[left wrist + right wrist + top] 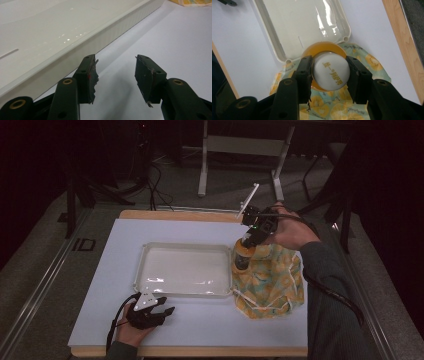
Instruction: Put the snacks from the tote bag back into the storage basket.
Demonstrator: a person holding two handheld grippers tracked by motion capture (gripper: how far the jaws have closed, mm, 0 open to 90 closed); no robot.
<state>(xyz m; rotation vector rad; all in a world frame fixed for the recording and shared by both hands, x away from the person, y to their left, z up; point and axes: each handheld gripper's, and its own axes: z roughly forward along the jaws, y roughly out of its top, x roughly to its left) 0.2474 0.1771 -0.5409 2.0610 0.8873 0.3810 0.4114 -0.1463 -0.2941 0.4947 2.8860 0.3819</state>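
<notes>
Right hand-held gripper point(329, 75) apparently grips bottle point(331, 71).

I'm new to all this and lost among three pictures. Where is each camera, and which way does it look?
High view: above the table, looking forward and down; both forearms, left gripper.
Left gripper view: low beside the tray, along open jaws.
Right gripper view: looking straight down on the bottle, its jaws closed on the cap, above the patterned bag.
All three share the tray.

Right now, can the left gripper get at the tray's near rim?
Probably yes. The left gripper rests on the white mat, jaws open and holding nothing, right beside the tray, whose near rim has nothing in front of it. The bottle is at the tray's far end.
</notes>
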